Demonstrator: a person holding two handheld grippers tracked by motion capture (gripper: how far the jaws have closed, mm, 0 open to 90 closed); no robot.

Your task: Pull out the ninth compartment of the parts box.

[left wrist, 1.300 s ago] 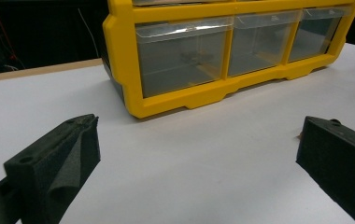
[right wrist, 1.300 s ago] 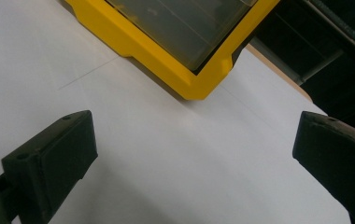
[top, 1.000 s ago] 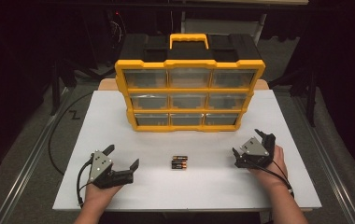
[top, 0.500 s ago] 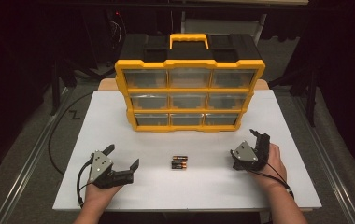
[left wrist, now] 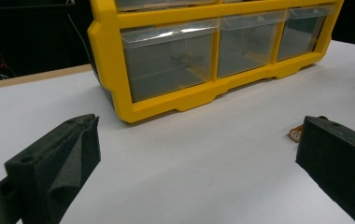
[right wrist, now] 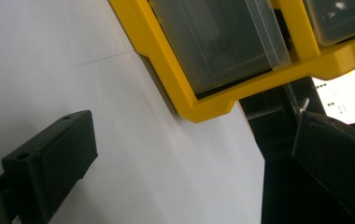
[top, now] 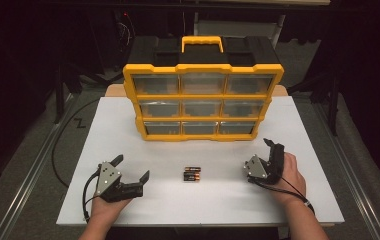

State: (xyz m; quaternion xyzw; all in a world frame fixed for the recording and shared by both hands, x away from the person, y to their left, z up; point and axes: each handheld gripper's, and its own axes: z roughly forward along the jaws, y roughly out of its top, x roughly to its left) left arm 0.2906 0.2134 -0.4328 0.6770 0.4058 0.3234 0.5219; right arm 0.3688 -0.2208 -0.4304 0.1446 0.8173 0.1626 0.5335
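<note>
Black-copper batteries (top: 191,174) | long axis apparently left-right | between both grippers, untouched

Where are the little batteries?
In the high view, the small black-and-copper batteries lie on the white table, between both hand-held grippers, before the yellow drawer organizer.
</note>
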